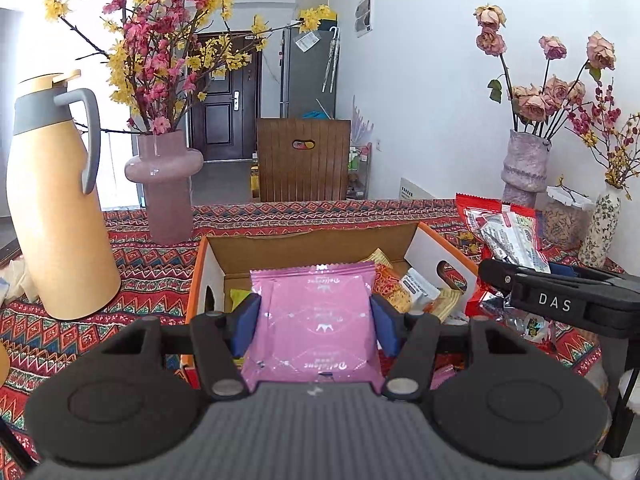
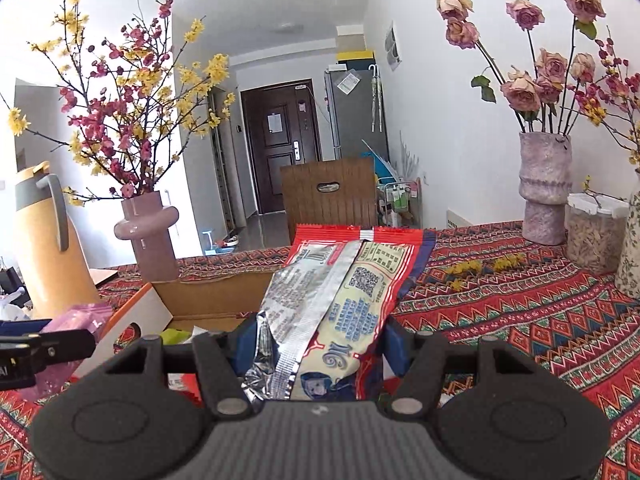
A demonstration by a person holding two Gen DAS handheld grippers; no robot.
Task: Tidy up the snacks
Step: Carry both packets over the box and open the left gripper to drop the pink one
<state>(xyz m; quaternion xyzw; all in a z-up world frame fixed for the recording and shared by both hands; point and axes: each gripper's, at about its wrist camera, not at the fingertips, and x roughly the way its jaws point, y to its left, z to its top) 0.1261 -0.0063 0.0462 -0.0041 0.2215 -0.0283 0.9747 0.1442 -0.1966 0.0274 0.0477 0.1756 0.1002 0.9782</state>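
My left gripper is shut on a pink snack packet, held above the near edge of an open cardboard box with orange sides. Several snack packets lie inside the box. My right gripper is shut on a red and silver snack bag, lifted over the table right of the box. In the left wrist view the right gripper with its red bag hangs just right of the box. In the right wrist view the left gripper's finger and pink packet show at far left.
A yellow thermos jug and a pink vase with blossom branches stand left of the box. A stone vase of dried roses, a lidded jar and a floral vase stand at back right. A patterned red cloth covers the table; a wooden chair stands behind.
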